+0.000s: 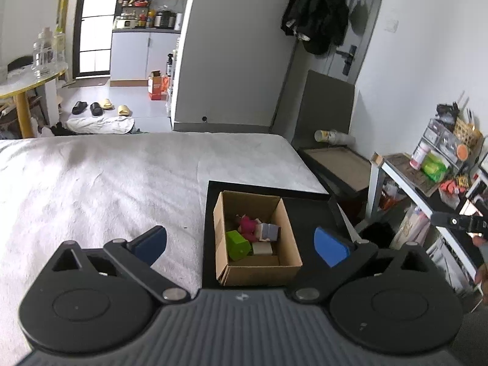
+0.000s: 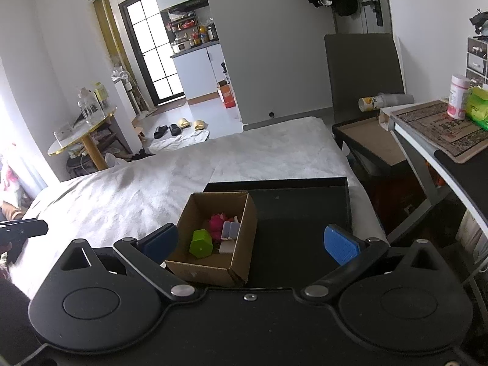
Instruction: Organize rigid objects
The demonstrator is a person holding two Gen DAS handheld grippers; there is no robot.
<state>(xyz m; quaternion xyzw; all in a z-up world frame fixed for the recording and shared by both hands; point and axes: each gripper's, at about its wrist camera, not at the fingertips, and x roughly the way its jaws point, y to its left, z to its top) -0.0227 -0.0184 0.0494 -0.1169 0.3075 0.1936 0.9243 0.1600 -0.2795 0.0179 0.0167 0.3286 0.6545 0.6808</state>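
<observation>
An open cardboard box [image 1: 256,238] of small toys sits at the left end of a black tray [image 2: 305,213] on the bed [image 1: 106,177], its long axis running near to far. Both the left tool [image 1: 241,242] and right tool [image 2: 251,244] hover spread wide, empty.

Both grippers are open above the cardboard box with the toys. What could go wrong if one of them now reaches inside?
1. The toys lie packed together: the green block touches the pink toy and the pale blocks, so open fingers may push neighbours instead of taking one piece.
2. The cardboard box looks light and stands loose on the black tray; a finger catching its wall could slide or tip it.
3. The left gripper and right gripper aim at the same box and might collide.
</observation>
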